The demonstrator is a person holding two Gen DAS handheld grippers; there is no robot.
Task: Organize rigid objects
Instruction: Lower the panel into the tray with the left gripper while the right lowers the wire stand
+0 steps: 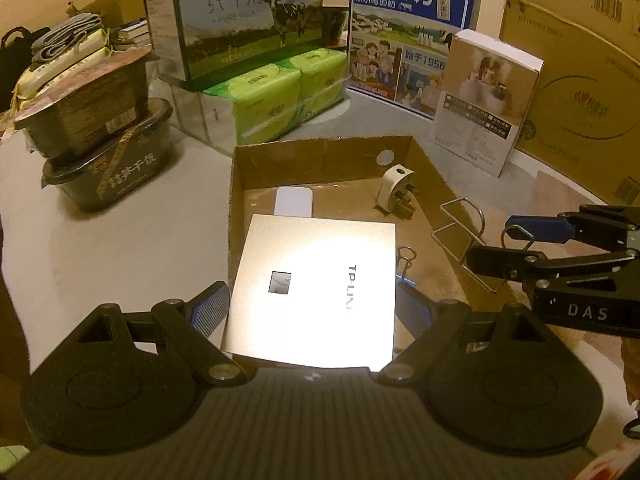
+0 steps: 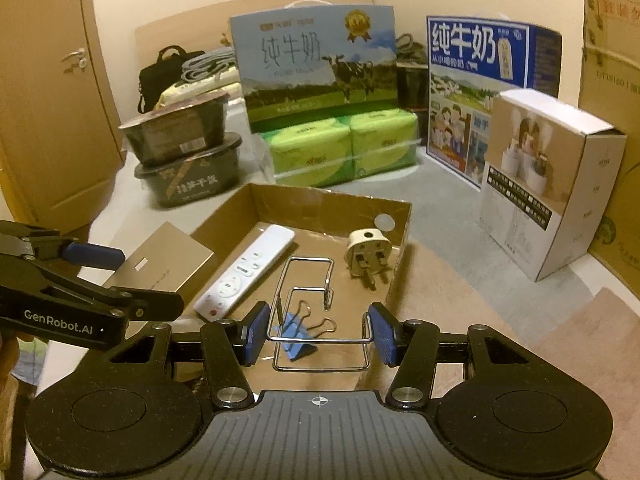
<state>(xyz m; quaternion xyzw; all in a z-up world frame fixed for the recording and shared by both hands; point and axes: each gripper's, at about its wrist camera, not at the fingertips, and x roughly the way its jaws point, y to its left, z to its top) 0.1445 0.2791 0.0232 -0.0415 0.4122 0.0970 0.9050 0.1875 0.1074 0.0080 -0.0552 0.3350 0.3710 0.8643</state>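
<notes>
A flat silver TP-Link panel (image 1: 312, 280) sits between the pads of my left gripper (image 1: 314, 308), which is shut on its two side edges. It hangs over the near left corner of a shallow cardboard tray (image 1: 320, 160). Inside the tray lie a white remote (image 2: 244, 272), a white plug adapter (image 2: 366, 252) and a blue binder clip (image 2: 298, 344). My right gripper (image 2: 320, 334) is shut on a wire rack (image 2: 320, 339), holding it above the clip at the tray's near right side. In the right wrist view the left gripper (image 2: 132, 280) and its panel (image 2: 164, 256) appear at the left.
Two stacked dark food bowls (image 1: 104, 144) stand left of the tray. Behind it are green tissue packs (image 1: 276, 96) under a milk carton (image 1: 240, 16), and a blue milk box (image 1: 408, 32). A white product box (image 2: 548, 184) and large cardboard cartons (image 1: 580, 80) stand to the right.
</notes>
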